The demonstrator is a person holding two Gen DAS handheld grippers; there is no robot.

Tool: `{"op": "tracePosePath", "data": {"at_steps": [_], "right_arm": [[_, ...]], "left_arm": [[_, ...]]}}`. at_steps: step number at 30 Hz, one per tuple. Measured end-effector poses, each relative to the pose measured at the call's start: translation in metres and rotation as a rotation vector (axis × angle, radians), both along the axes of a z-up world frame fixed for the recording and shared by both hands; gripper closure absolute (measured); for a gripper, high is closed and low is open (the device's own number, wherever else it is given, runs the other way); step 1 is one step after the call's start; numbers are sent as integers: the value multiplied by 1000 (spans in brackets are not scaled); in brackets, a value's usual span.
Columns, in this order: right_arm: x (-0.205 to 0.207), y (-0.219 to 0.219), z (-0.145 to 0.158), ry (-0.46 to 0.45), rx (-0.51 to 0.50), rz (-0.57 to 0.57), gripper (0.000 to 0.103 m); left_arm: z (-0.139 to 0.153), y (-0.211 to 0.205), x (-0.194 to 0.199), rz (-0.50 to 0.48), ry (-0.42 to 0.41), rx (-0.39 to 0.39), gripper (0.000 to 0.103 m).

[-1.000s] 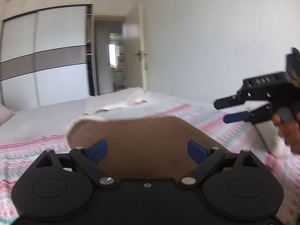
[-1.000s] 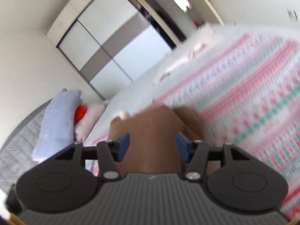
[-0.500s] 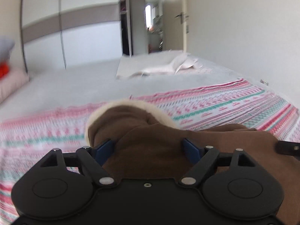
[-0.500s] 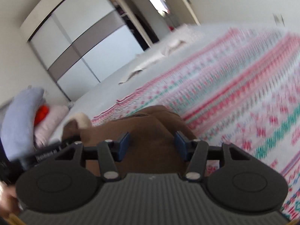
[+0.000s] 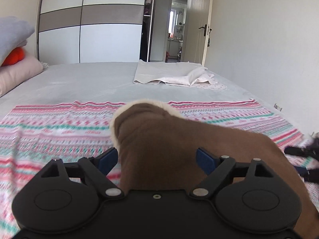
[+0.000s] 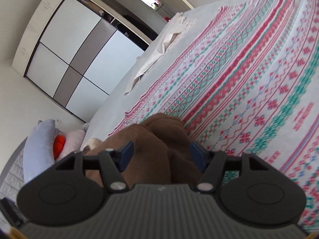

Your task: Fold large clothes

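A brown fleece garment (image 5: 179,145) with a cream lining along its edge (image 5: 139,102) is bunched on the pink and green patterned blanket (image 5: 59,129). My left gripper (image 5: 156,159) has a thick wad of it filling the gap between its blue pads; the jaws are opening. In the right wrist view the same garment (image 6: 159,139) is folded between the pads of my right gripper (image 6: 162,155), whose jaws are opening too. The right gripper (image 5: 299,161) also shows blurred at the right edge of the left wrist view.
The blanket (image 6: 239,99) lies on a grey bed. A pale folded cloth (image 5: 179,75) rests at the far side. Pillows and an orange thing (image 5: 16,67) are stacked at the left. A wardrobe (image 5: 89,29) and an open door (image 5: 203,20) stand behind.
Both grippers have come down toward the bed with the brown garment, which was held up flat and is now bunched on the blanket. The left view has swung left; the right jaws stand wider.
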State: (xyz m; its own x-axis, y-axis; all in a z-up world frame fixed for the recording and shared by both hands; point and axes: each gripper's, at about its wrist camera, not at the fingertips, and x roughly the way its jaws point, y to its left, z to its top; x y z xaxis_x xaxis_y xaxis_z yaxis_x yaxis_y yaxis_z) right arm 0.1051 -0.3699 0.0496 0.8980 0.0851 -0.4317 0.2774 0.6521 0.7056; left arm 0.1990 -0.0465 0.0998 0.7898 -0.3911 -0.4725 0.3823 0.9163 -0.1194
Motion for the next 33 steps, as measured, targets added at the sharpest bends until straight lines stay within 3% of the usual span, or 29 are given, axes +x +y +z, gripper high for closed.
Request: {"op": "tracePosePath", "data": {"at_steps": [7,11,17,21,27,33], "right_arm": [[-53,11,34,9,-170,50,29],[-78,26,52,40,-261,81,24],[-126,63,64,29,-384,150,7],[-147,87,58,68,-462,163,3],[-163,120,50,116,-616,165,0],[-163,139,37,181,-744,171,0]], "left_arm": [[9,20,-80,35,64,-35,14],[11,23,-122,57,82,-49,2],[3,22,-165,108,113,-45,0],[-5,19,-183,141,101,16,0],[-26,20,-193,166,212,57,0],[-35,13,-207,217,178,180,0]]}}
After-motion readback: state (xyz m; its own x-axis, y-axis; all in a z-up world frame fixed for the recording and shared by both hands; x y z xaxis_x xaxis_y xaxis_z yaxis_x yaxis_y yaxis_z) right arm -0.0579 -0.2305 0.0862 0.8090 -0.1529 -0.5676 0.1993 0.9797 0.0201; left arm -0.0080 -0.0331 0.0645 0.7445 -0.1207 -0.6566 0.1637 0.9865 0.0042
